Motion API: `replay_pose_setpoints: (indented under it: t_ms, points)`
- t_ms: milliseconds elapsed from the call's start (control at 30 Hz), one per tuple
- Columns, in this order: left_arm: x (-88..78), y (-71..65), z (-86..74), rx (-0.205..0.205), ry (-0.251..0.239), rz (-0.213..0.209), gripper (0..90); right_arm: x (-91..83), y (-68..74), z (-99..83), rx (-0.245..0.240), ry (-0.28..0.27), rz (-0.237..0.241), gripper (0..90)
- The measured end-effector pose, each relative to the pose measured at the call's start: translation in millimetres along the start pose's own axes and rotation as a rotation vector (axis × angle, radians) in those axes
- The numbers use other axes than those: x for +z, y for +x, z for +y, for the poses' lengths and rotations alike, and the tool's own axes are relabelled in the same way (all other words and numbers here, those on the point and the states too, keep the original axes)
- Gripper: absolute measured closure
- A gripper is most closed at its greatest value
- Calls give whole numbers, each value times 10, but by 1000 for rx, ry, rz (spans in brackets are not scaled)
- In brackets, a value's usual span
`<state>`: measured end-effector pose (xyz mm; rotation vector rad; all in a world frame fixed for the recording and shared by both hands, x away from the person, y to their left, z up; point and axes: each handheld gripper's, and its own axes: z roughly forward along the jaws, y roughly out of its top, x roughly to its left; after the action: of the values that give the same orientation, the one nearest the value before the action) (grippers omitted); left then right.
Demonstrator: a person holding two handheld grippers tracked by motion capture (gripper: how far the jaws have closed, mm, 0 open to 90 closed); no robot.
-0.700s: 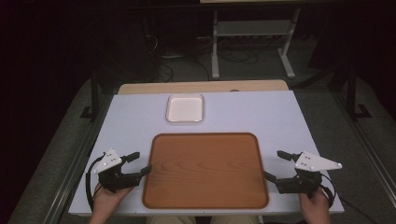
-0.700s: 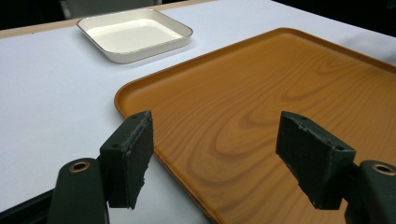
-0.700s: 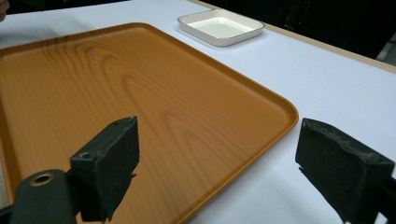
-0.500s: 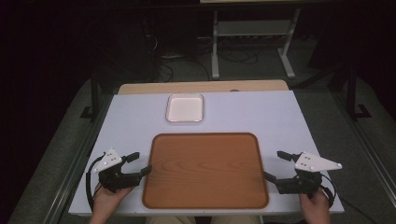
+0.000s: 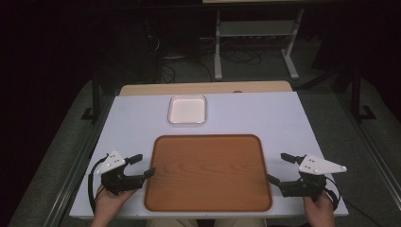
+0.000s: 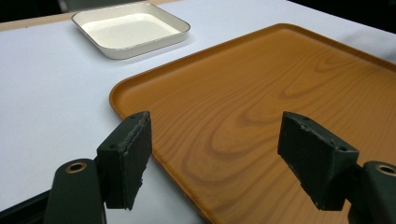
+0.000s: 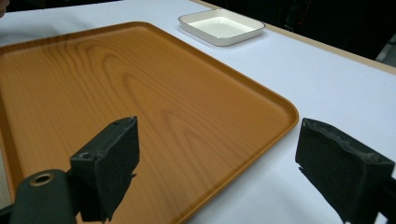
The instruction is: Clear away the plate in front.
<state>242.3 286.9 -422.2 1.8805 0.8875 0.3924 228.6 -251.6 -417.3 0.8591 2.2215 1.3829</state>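
A wooden tray (image 5: 208,172) lies flat on the white table, near the front edge. Beyond it sits a shallow white square dish (image 5: 187,109), with nothing in it. My left gripper (image 5: 142,165) rests at the tray's left edge, jaws wide apart with nothing between them; the left gripper view has the tray's near corner (image 6: 140,93) just past the jaws and the dish (image 6: 130,29) farther off. At the tray's right edge my right gripper (image 5: 280,168) stands open too, and in the right gripper view the tray (image 7: 140,93) and the dish (image 7: 222,26) lie ahead.
The white table top (image 5: 274,118) has bare room on both sides of the tray and around the dish. A wooden strip (image 5: 203,88) runs along the far edge. Beyond the table stands a metal rack (image 5: 255,38) with cables on a dark floor.
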Motion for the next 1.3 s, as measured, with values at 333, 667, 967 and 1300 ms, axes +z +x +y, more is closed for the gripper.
replay_pose_setpoints:
  t_ms: [333, 667, 967, 1300]
  points:
    - [39, -7, 59, 11, -4, -11, 259, 4, 0, 1, 14, -8, -7, 125]
    - [135, 11, 162, 21, 12, -36, 258, -18, -14, -3, 38, -24, -23, 126]
    - [284, 71, 328, 23, 52, -51, 264, -33, -24, -8, 54, -30, -28, 125]
    - [484, 173, 490, -2, 106, -43, 283, -42, -32, -6, 56, -45, -30, 126]
